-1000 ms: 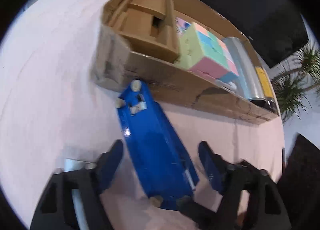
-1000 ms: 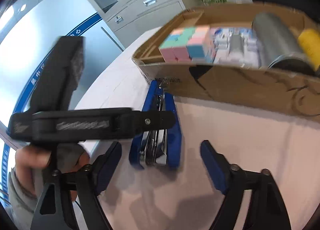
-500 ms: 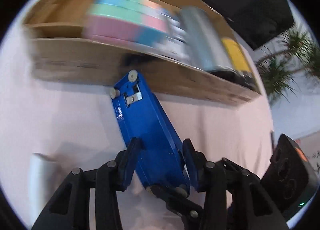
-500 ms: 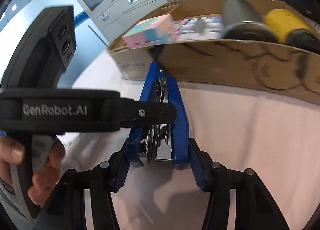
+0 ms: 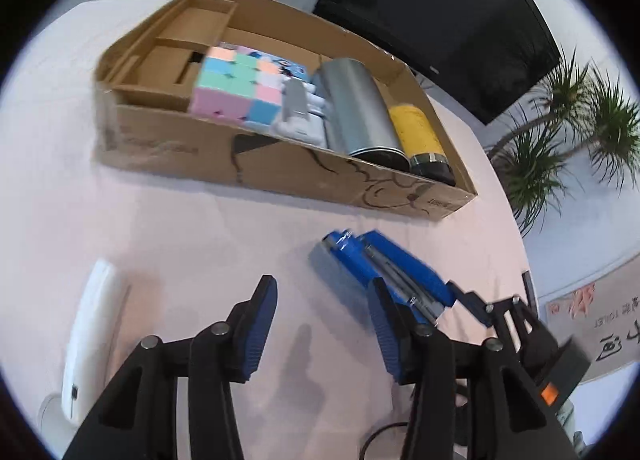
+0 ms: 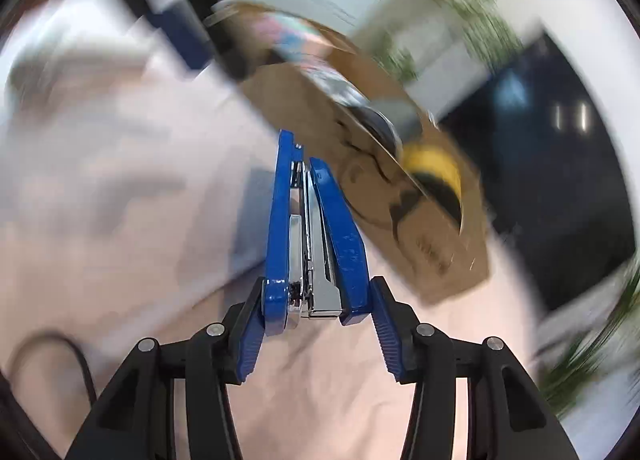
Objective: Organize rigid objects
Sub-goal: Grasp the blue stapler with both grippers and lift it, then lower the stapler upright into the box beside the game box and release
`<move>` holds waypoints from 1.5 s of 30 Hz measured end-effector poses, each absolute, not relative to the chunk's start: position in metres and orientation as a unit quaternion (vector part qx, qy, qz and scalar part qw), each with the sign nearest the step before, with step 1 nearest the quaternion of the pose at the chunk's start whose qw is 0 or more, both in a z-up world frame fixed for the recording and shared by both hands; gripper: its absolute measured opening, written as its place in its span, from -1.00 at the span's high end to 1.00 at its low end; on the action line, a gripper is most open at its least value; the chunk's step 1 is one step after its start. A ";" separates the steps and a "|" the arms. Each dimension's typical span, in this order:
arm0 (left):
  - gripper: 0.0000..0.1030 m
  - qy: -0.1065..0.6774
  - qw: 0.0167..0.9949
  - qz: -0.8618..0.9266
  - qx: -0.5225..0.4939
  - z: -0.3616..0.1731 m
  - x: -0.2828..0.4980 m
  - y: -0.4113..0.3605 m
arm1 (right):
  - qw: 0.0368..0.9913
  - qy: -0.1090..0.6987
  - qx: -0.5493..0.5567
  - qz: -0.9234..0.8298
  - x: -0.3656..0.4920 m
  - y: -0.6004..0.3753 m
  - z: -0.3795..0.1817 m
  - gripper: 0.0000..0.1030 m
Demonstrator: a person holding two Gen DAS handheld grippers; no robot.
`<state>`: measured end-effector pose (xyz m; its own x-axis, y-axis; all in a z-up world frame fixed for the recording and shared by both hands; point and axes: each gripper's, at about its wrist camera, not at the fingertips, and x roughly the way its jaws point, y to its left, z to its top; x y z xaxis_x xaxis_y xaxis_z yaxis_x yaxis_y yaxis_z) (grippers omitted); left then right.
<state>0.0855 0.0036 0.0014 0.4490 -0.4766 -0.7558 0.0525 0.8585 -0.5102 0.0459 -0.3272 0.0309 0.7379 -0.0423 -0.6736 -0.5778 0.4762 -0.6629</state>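
A blue stapler (image 6: 316, 244) is clamped on its side between the pads of my right gripper (image 6: 318, 324); the view is motion-blurred. In the left wrist view the stapler (image 5: 384, 272) sits low to the right, over the pink table, held by the right gripper (image 5: 464, 300). My left gripper (image 5: 324, 324) is open and empty, left of the stapler. The cardboard box (image 5: 280, 164) beyond holds a pastel puzzle cube (image 5: 236, 88), a silver can (image 5: 360, 112) and a yellow can (image 5: 418, 132).
A white oblong object (image 5: 90, 336) lies on the table at the left. A black screen (image 5: 448, 8) and potted plants (image 5: 560, 140) stand behind the box. A black cable (image 6: 60, 352) lies at the lower left of the right wrist view.
My left gripper has let go of the stapler, opened and drawn back. My right gripper has closed on the stapler and carried it right, away from the box wall.
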 end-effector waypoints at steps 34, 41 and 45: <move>0.56 0.538 0.756 -0.216 -0.303 -0.053 0.079 0.022 | 0.760 0.582 0.092 0.273 0.086 -0.337 0.032 0.54; 0.77 0.497 0.797 -0.202 -0.276 -0.006 0.086 0.035 | 0.777 0.551 0.088 0.291 0.091 -0.318 0.064 0.54; 0.77 0.463 0.832 -0.199 -0.233 0.041 0.109 0.041 | 0.799 0.513 0.075 0.305 0.105 -0.301 0.101 0.54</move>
<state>0.1095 0.0409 0.0415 0.4931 -0.5463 -0.6771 0.1152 0.8124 -0.5716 0.1052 -0.3008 0.1015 0.2885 0.5634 -0.7742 -0.4100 0.8034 0.4319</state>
